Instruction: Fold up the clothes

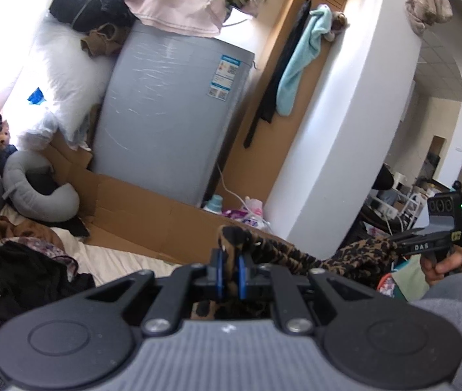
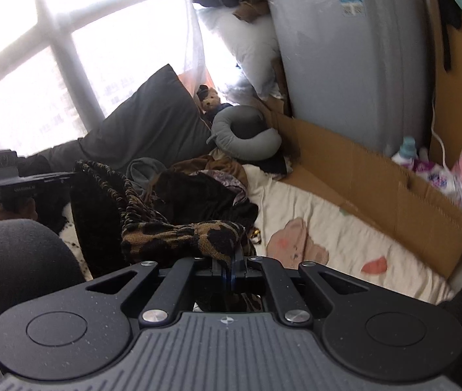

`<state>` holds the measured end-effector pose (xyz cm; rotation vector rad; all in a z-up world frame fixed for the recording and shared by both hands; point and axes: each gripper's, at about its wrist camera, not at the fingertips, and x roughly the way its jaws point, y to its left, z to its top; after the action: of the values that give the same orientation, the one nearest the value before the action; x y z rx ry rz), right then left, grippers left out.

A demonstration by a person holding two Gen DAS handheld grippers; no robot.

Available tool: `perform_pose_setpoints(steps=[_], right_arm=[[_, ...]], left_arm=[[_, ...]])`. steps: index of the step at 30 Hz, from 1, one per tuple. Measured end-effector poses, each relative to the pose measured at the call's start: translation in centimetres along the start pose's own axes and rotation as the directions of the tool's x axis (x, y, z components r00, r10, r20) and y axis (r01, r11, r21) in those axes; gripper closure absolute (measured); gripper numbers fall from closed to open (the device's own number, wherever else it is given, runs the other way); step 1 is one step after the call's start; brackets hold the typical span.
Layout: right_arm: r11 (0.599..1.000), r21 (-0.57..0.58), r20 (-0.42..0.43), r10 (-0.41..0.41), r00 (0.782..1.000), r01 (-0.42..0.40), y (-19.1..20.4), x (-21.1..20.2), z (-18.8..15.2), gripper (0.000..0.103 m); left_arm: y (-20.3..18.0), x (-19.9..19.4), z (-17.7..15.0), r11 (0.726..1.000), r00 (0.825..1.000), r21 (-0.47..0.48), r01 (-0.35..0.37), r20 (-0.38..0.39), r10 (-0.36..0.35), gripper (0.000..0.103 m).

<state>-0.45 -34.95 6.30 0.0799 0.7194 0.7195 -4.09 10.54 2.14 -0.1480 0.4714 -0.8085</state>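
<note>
Nearest, left tool (image 1: 229,275) clamped tight on a bunched corner of the leopard-print garment (image 1: 344,259), blue pads pinching the cloth between them. Likewise right tool (image 2: 231,268) closed down on another bunched corner of the same garment (image 2: 178,234), pads all but meeting through the fabric. Held up between the two, clear of the bed (image 2: 328,224), stretched into a twisted band from one tool to the other rather than spread flat; no crease or squared edge visible, though much of the cloth hangs out of sight below the tools. Judged as lifted either for shaking out ahead of a fold or for carrying midway through one; not settled by these views.

Just beyond the garment, a loose heap of dark and patterned clothes (image 2: 211,192) on the bed, tangled and unfolded, so plenty judged left to do. No neat stack anywhere in view. Past the heap, a grey neck pillow (image 2: 247,137) and a dark pillow (image 2: 146,127); farther than the garment again, flattened cardboard (image 1: 152,208) and a grey washing machine (image 1: 172,114).
</note>
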Motion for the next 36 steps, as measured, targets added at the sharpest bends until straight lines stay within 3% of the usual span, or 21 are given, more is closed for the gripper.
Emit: perform_pose_setpoints(steps=[8,21,36], right_arm=[[0.998,0.064,-0.011,0.001,1.000,-0.001,-2.0,0.5,-1.0,0.102],[0.984,0.170,-0.133,-0.035,0.990,0.058,-9.1,10.0,-5.2,0.102],[0.969,0.167,-0.230,-0.141,0.963,0.182,-17.8,22.5,-5.4,0.102]], left_arm=[[0.5,2.3,-0.3,0.999,0.998,0.011,0.031,-0.062,-0.030,0.093],[6.7,12.9,-3.6,0.999,0.982,-0.045,-0.008,-0.188,-0.001,0.093],[14.2,25.9,-4.8,0.999,0.950,-0.038,-0.033,-0.311,0.019,0.093]])
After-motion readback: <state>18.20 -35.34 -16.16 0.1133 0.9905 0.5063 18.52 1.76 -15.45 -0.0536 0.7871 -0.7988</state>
